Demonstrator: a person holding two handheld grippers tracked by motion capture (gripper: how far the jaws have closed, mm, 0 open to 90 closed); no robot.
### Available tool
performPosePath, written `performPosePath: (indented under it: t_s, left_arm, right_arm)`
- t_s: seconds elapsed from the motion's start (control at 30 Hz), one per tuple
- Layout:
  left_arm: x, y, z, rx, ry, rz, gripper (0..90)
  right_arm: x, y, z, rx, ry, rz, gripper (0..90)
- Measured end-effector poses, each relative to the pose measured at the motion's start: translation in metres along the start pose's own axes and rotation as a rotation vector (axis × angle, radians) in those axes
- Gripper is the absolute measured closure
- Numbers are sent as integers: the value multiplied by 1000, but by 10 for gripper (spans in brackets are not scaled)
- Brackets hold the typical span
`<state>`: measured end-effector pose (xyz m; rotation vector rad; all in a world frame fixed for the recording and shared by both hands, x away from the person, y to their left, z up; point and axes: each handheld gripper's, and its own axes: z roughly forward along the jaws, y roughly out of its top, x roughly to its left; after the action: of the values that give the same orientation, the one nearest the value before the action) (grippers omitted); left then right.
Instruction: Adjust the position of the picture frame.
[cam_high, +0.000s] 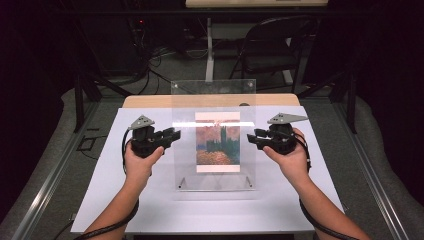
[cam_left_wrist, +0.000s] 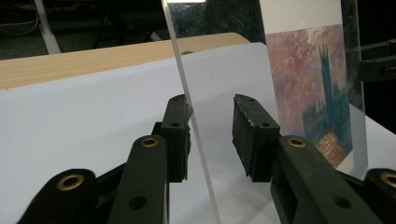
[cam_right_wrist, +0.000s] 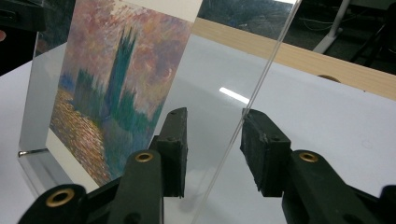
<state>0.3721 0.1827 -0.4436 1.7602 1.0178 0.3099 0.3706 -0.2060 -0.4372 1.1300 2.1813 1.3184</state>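
A clear acrylic picture frame (cam_high: 214, 100) stands upright at the middle of the white sheet. It holds a painting print (cam_high: 217, 145) of dark towers under a pink sky. My left gripper (cam_high: 172, 135) is at the frame's left edge. In the left gripper view its jaws (cam_left_wrist: 212, 126) straddle the thin clear panel edge (cam_left_wrist: 187, 93), with a gap on the right side. My right gripper (cam_high: 251, 137) is at the frame's right edge. In the right gripper view its jaws (cam_right_wrist: 215, 135) straddle the panel edge (cam_right_wrist: 261, 84), with the print (cam_right_wrist: 112, 79) to the left. Both grippers are open.
A white sheet (cam_high: 150, 190) covers most of the wooden table (cam_high: 150, 101). A dark chair (cam_high: 272, 47) and a white desk leg (cam_high: 209, 50) stand beyond the far edge. Metal rails run along both sides of the table.
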Motion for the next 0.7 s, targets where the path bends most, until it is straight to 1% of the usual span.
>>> performPosePath:
  t_s: [0.2, 0.3, 0.37, 0.4, 0.47, 0.57, 0.7]
  left_arm:
    - [-4, -2, -5, -8, -2, 7, 683]
    - [-7, -3, -7, -11, 9, 16, 684]
    - [-10, -4, -10, -13, 17, 25, 684]
    - [-11, -5, -11, -13, 19, 31, 685]
    - [-13, -5, -12, -9, 24, 45, 685]
    - [-16, -5, -15, -4, 34, 67, 686]
    - [-19, -7, -19, -9, 29, 82, 692]
  right_arm:
    - [4, -2, -5, -6, -3, -5, 623]
    - [7, -3, -8, -5, -9, -10, 623]
    - [10, -3, -10, 0, -19, -14, 625]
    - [13, -3, -12, 2, -30, -29, 630]
    - [14, -3, -13, 2, -35, -36, 636]
    - [16, -4, -16, 2, -38, -41, 646]
    - [19, -6, -20, -2, -41, -52, 655]
